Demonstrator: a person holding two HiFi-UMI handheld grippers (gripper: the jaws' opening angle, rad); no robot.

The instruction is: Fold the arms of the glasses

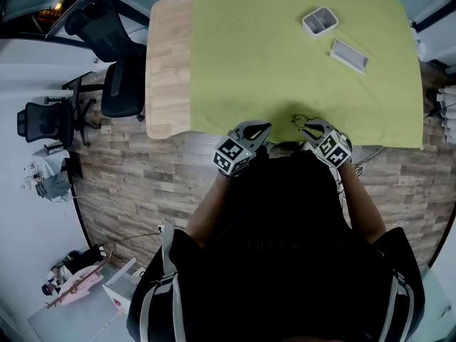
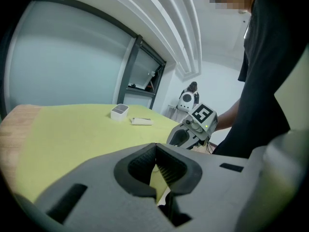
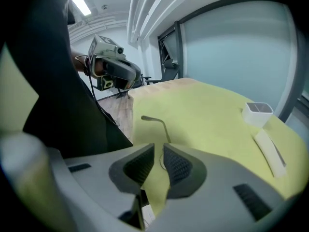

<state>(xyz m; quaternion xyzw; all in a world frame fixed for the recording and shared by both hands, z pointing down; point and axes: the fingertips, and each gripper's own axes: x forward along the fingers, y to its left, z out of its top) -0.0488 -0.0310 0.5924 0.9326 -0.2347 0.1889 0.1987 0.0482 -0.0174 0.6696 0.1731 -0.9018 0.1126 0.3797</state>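
Note:
The glasses are thin, dark-rimmed and lie on the yellow-green cloth near the table's front edge. In the right gripper view one arm sticks out over the cloth just beyond the jaws. My right gripper sits at the glasses with its jaws a narrow gap apart; a thin piece of frame shows through that gap. My left gripper hovers at the cloth's front edge, left of the glasses, its jaw tips touching with nothing between them.
A small white box and its flat lid lie at the far right of the cloth. Bare wood table shows at the left. Office chairs stand on the floor to the left.

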